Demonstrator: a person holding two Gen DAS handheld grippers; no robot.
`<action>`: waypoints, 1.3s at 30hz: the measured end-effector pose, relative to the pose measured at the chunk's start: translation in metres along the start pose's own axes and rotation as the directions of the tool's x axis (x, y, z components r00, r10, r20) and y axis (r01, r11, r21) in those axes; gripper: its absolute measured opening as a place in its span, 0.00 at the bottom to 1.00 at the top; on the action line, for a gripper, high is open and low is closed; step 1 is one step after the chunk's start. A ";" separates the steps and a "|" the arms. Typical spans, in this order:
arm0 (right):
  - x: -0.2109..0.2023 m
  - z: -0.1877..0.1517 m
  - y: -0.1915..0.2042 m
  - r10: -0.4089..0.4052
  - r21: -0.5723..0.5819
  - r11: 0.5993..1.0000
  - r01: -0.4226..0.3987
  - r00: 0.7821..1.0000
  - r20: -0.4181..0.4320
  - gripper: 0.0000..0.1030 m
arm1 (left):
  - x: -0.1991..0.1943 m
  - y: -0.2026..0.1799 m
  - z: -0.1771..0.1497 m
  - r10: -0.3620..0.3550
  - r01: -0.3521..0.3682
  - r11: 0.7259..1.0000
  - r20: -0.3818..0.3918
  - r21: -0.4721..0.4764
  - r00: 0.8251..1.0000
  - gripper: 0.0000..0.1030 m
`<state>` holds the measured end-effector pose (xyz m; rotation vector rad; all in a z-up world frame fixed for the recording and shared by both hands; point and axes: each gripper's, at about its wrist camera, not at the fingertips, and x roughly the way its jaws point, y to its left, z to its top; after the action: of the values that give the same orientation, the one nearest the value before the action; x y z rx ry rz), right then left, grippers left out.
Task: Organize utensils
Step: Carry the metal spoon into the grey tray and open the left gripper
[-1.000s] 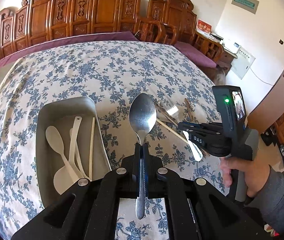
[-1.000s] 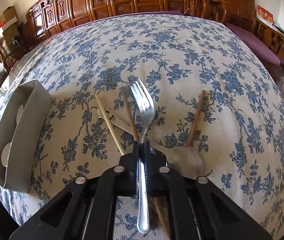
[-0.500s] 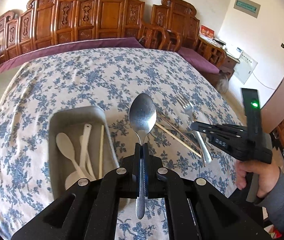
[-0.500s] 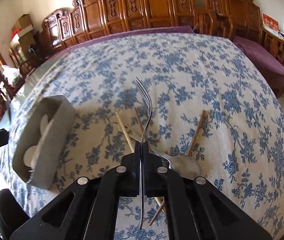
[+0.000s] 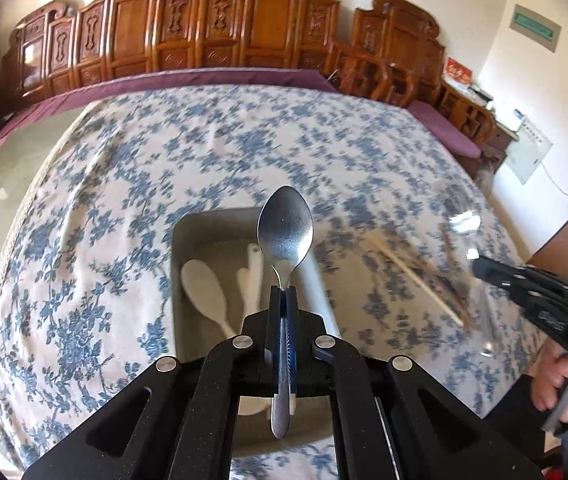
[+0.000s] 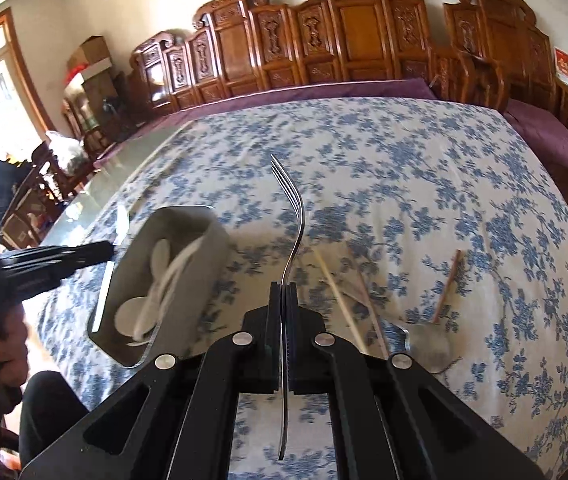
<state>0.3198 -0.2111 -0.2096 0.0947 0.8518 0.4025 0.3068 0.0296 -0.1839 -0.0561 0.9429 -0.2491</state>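
My left gripper (image 5: 283, 289) is shut on a steel spoon (image 5: 285, 232), bowl pointing forward, hanging over the grey tray (image 5: 204, 224). White spoons (image 5: 204, 284) and a pale stick lie inside the tray. My right gripper (image 6: 284, 285) is shut on a steel fork (image 6: 292, 208), held edge-on with tines forward, above the cloth just right of the tray (image 6: 200, 280). Loose on the cloth lie a pale chopstick (image 6: 337, 292), a brown chopstick (image 6: 445, 286) and a flat grey utensil (image 6: 429, 344). The right gripper's black body (image 5: 531, 296) appears blurred at the right of the left wrist view.
A blue-flowered cloth (image 5: 244, 140) covers the large round table. Carved wooden chairs (image 5: 212, 24) line the far side, with purple cushions (image 6: 551, 136) to the right. A person's hand (image 5: 563, 384) grips the right tool. The left tool (image 6: 36, 268) shows in the right wrist view.
The left gripper has carried the spoon leftward until it hangs over the tray. The right gripper has lifted the fork off the cloth and rolled it onto its edge.
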 end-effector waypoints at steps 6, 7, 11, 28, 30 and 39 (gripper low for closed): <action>-0.001 -0.003 0.022 0.035 -0.033 0.999 -0.035 0.999 -0.005 0.03 | 0.034 0.017 -0.006 0.004 -0.008 0.999 -0.082 -0.040 0.997 0.01; -0.001 -0.004 0.025 0.039 -0.037 0.999 -0.039 0.999 -0.008 0.03 | 0.039 0.018 -0.008 0.005 -0.010 0.999 -0.093 -0.044 0.996 0.01; -0.001 -0.007 0.033 0.053 -0.051 0.997 -0.054 0.999 -0.013 0.03 | 0.055 0.019 -0.011 0.021 -0.027 0.999 -0.122 -0.048 0.992 0.01; -0.004 -0.015 0.040 0.051 -0.062 0.997 -0.053 0.998 -0.024 0.03 | 0.057 0.015 -0.009 0.061 -0.067 0.997 -0.144 -0.033 0.988 0.02; -0.003 -0.015 0.041 0.054 -0.065 0.996 -0.056 0.998 -0.025 0.03 | 0.047 0.015 -0.010 0.062 -0.066 0.997 -0.127 -0.028 0.990 0.02; 0.006 -0.007 0.070 0.086 -0.103 0.991 -0.088 0.996 -0.031 0.03 | -0.002 0.022 -0.011 0.067 -0.068 0.997 -0.047 -0.027 0.997 0.02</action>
<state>0.2968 -0.1453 -0.2015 0.0301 0.8528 0.5304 0.3011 0.0519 -0.1918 -0.0446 0.9921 -0.1756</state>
